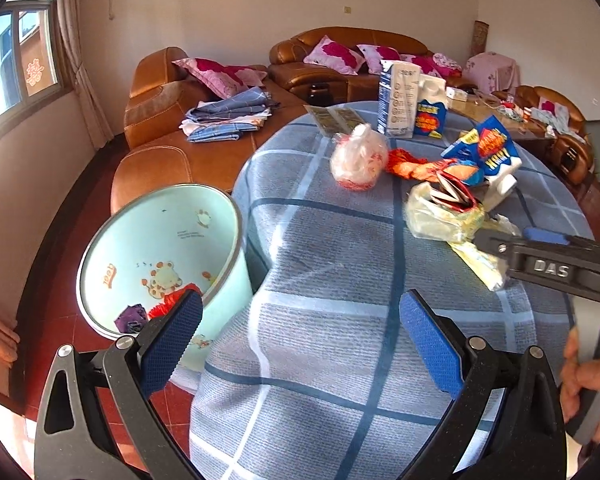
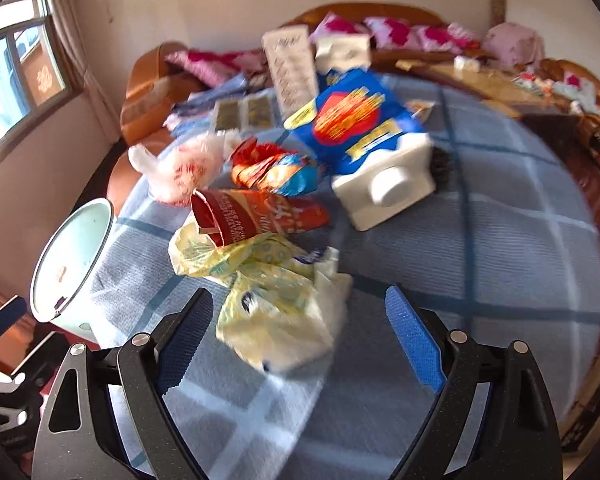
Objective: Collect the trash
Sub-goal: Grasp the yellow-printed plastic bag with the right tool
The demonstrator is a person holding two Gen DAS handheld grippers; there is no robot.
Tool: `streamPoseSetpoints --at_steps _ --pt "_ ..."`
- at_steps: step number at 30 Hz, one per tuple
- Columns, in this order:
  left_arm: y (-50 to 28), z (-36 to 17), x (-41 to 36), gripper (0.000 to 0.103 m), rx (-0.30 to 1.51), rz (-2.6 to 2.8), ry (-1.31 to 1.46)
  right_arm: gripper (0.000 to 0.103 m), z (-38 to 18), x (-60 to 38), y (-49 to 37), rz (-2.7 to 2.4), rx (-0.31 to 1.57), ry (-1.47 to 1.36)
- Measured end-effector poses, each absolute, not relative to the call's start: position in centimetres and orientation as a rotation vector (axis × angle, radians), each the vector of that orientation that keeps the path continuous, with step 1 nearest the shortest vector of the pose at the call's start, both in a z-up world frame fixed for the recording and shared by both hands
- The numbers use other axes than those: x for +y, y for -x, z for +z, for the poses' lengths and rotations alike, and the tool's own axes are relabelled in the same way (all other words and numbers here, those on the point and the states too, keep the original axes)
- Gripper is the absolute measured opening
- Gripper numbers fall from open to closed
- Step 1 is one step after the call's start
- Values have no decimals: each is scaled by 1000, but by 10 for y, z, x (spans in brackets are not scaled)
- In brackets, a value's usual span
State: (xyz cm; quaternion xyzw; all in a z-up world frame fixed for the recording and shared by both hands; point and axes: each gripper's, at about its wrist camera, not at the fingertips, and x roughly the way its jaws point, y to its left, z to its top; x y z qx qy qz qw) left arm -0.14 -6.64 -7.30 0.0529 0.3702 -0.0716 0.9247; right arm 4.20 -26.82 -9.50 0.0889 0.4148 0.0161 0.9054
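A yellow-white plastic bag (image 2: 278,312) lies crumpled on the plaid tablecloth, its near end between the fingers of my right gripper (image 2: 300,316), which is open with neither pad touching it. A red carton (image 2: 256,216) pokes out of the bag's far end. Behind it lie an orange-blue wrapper (image 2: 276,168), a blue-and-white carton (image 2: 360,132) on its side and a white-red bag (image 2: 184,168). My left gripper (image 1: 300,320) hangs open over bare cloth near the table's left edge, beside the pale blue bin (image 1: 160,256). The right gripper (image 1: 512,242) reaches the yellow bag (image 1: 440,220) from the right.
The bin stands on the floor left of the round table (image 1: 340,360) and holds a few scraps. Two upright cartons (image 1: 398,98) stand at the table's far side. Brown sofas (image 1: 160,120) with cushions and folded cloth ring the room. A person's hand (image 1: 584,380) shows at the right.
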Motion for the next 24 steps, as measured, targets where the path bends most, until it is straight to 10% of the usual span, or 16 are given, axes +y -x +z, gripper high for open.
streamPoseSetpoints --at_steps 13,24 --pt "-6 -78 -56 97 782 -131 -80 53 -108 -258 -40 70 887 -154" --pt "-1 -71 -60 97 767 -147 -65 49 -49 -276 27 122 745 -190"
